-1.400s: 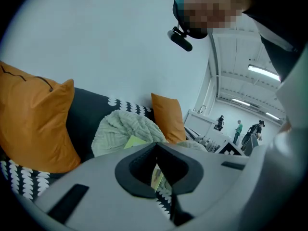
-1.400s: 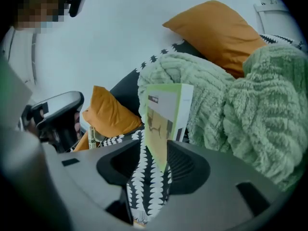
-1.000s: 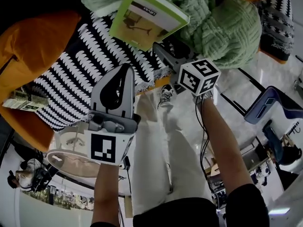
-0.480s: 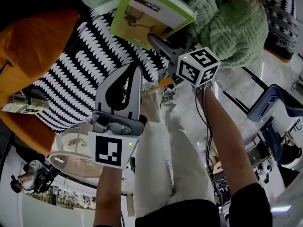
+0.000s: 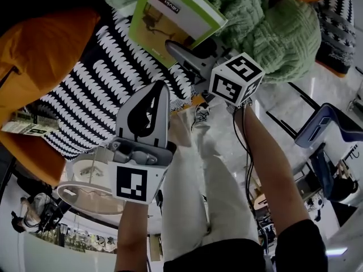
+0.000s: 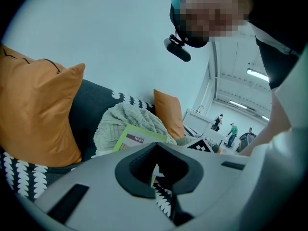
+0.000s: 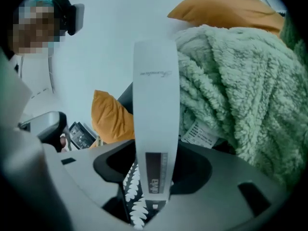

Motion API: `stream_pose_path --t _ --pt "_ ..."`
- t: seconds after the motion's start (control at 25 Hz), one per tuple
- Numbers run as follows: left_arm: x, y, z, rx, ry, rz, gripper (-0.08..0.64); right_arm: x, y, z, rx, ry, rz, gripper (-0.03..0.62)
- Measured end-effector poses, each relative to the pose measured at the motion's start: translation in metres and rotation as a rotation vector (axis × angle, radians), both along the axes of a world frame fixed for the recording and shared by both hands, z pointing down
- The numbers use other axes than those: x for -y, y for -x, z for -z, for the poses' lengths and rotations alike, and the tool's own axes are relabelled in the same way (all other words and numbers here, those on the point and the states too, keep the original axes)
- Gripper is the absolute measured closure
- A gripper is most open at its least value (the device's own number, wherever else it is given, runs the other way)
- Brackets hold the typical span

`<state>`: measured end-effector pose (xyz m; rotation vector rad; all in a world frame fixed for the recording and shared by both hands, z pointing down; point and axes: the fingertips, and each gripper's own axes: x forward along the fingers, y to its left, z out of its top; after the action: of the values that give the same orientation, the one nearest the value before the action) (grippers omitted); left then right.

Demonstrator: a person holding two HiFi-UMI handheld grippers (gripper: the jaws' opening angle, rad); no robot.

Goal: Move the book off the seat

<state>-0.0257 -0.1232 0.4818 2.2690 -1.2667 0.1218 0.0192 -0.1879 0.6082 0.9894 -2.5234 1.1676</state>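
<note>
**Book clamped at one edge, tilted up over the sofa seat**

Looking down from the head view, a person holds a two-jaw tool in each hand over a sofa. The right claw [image 5: 172,46] is clamped on the lower edge of a green-bordered book [image 5: 170,18]. Its jaws have just been closing, with the book between them. In the right gripper view the book [image 7: 155,129] stands upright between the jaws, narrow edge toward the camera.

The book slants above the black-and-white patterned seat cover [image 5: 96,89]. Its upper part is against a fluffy green blanket [image 5: 266,27]. Whether it is fully clear of the seat cannot be told. An orange cushion [image 5: 39,44] lies to the left.

The left claw [image 5: 160,89] hangs nearer the person with its jaws together, holding nothing.

The step in hand appears to be lifting the book away. To do it well, hold the clamp firm, since a grip at one edge lets a book sag or fan open. Raise it clear of the blanket first (the loose pile looks likely to snag a corner). Then carry it sideways off the sofa. The left claw could come under the free end to steady it.
</note>
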Motion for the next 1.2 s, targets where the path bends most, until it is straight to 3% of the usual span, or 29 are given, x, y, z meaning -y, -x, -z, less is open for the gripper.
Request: stream_pose_path --t 0.12,0.48,0.8,1.2 --pt "-0.007 0.005 0.003 0.006 -0.006 0.001 0.549 0.005 0.004 0.005 -0.026 -0.019 -0.021 0.430" --pt "-0.004 0.020 0.015 0.026 -0.025 0.032 0.549 0.005 0.005 0.015 -0.052 0.013 -0.042 0.447" --pt "-0.011 0.020 0.030 0.045 -0.046 0.073 0.549 -0.007 0.002 0.033 -0.063 0.011 0.004 0.454" --pt "-0.056 0.001 0.064 0.039 -0.047 0.122 0.549 -0.052 -0.032 0.085 -0.048 -0.020 0.000 0.456"
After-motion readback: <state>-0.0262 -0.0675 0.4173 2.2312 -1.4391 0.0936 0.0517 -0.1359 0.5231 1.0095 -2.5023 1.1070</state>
